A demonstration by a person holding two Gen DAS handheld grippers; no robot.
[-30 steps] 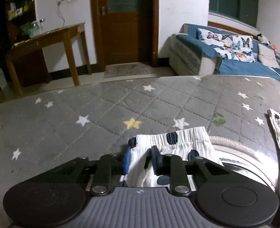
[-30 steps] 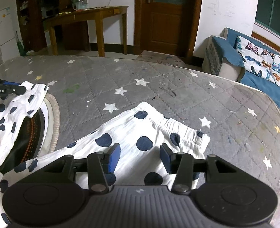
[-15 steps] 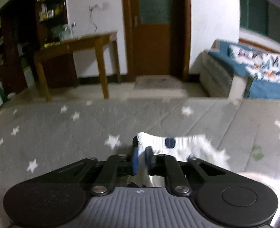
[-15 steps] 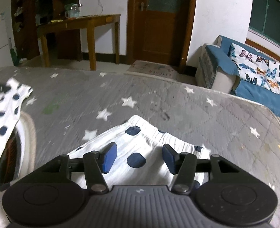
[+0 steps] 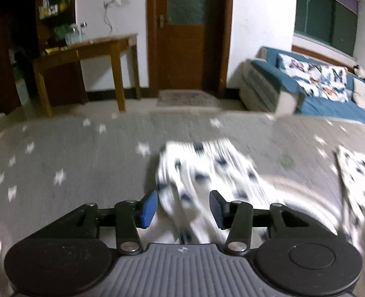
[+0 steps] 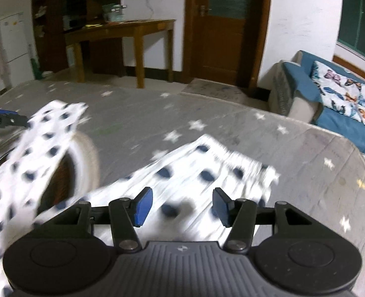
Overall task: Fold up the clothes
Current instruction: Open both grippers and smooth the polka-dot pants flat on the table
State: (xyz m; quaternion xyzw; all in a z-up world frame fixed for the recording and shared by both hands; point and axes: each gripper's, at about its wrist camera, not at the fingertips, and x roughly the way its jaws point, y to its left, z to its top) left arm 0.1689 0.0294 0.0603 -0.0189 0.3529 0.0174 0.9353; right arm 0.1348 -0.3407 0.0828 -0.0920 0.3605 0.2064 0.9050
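Left wrist view: left gripper (image 5: 183, 208) with jaws apart, just been opening; polka-dot garment (image 5: 207, 170) between the pads but not pinched, cloth slack and dropping onto the grey star-print mattress (image 5: 83, 163). Lies straight ahead of and under the fingertips, long axis running away from the camera toward the far edge of the mattress, elastic waistband end farthest off. Second part of the same dotted cloth (image 5: 358, 173) near the right edge of the mattress, well apart. Heavy motion blur, so fine folds not readable.

Right wrist view: right gripper (image 6: 182, 206) with jaws apart, nothing clamped; garment (image 6: 207, 170) flat on the mattress (image 6: 306, 153) right under and ahead of the pads, gathered waistband toward the far right. Other strip of it draped leftward over a round woven-looking rim (image 6: 90, 158), toward the tip of the left gripper (image 6: 6, 121) at the left of the view. Not clear whether that tip touches the cloth.

Material: thin white cotton-like fabric, dark blue dots, limp, creases easily; mattress cover quilted, some grip. Likely next: re-grasp for another fold; each hand about equally close to its own end, approach straight down and forward.
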